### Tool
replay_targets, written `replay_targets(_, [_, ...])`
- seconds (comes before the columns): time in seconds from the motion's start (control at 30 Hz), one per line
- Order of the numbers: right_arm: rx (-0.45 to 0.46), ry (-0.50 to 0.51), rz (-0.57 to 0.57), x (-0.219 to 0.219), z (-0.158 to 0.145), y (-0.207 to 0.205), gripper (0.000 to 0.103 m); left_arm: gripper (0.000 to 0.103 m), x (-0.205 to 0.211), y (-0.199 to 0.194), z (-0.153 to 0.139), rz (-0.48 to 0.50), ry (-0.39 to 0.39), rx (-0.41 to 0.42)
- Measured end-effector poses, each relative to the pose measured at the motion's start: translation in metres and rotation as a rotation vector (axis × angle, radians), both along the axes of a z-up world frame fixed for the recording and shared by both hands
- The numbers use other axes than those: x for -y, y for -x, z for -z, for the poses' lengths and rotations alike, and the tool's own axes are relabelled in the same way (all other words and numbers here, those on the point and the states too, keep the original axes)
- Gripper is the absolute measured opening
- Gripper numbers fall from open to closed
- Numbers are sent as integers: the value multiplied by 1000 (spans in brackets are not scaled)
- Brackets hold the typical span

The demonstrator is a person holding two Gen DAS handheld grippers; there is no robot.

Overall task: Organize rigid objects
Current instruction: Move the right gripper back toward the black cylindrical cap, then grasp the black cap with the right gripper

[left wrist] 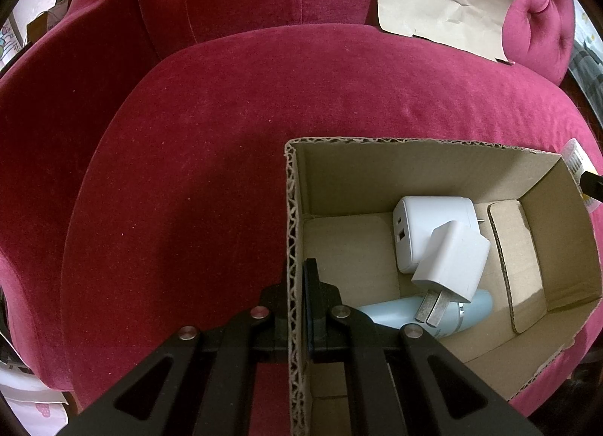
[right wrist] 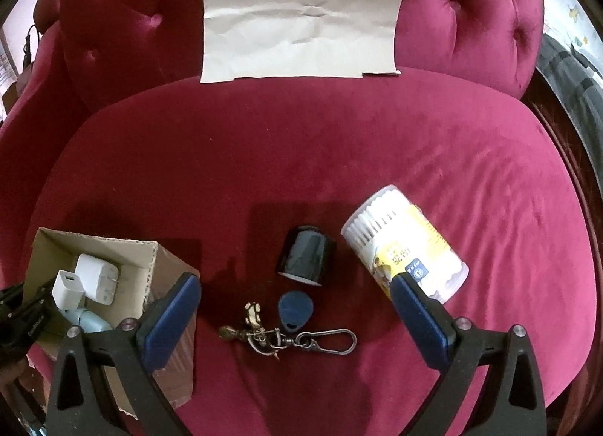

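On the seat cushion of a crimson velvet tufted sofa (right wrist: pixel 301 157) stands an open brown corrugated cardboard box (left wrist: pixel 414 172), and the left gripper (left wrist: pixel 297 285) is clamped shut on the box's near-left wall, one finger outside and one inside. Inside the box lie a large white wall charger with USB ports (left wrist: pixel 426 224), a smaller white plug adapter with two metal prongs (left wrist: pixel 448 262) resting across it, and a pale blue plastic bottle (left wrist: pixel 395 309) partly beneath the adapter. The right gripper (right wrist: pixel 296 307) holds nothing, its blue-padded fingers (right wrist: pixel 173 319) spread wide above the cushion. Between them lie a blue oval key fob on a metal keyring with a carabiner clip (right wrist: pixel 294 323), and just beyond it a small black cylindrical cup (right wrist: pixel 305 257). A clear round tub of cotton swabs with a yellow label (right wrist: pixel 403 243) lies tilted beside the right finger. A creased sheet of tan paper (right wrist: pixel 301 17) leans against the backrest.
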State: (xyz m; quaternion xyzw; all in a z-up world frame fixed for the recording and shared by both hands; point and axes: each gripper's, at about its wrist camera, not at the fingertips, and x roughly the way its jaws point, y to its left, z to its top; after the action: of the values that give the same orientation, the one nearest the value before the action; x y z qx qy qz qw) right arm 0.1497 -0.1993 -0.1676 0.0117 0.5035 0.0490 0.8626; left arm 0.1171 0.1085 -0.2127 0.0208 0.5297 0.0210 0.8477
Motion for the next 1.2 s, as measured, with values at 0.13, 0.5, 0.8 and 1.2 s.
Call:
replay_targets(0.13, [-10,-20,6,4,4,-2,103,4,0,0,0,0,0,0])
replay_targets(0.5, [-43,-45,9,3,19,-15,70,4,0,0,1,4,-1,1])
replay_targets(0.8, [-61,-9,24,-1,31,-28,57,4,-1,1,2,3,1,-2])
replay_targets(1.2, [-70,18,49,-7,38,-36,43,4,0,0,1,3,-2,-3])
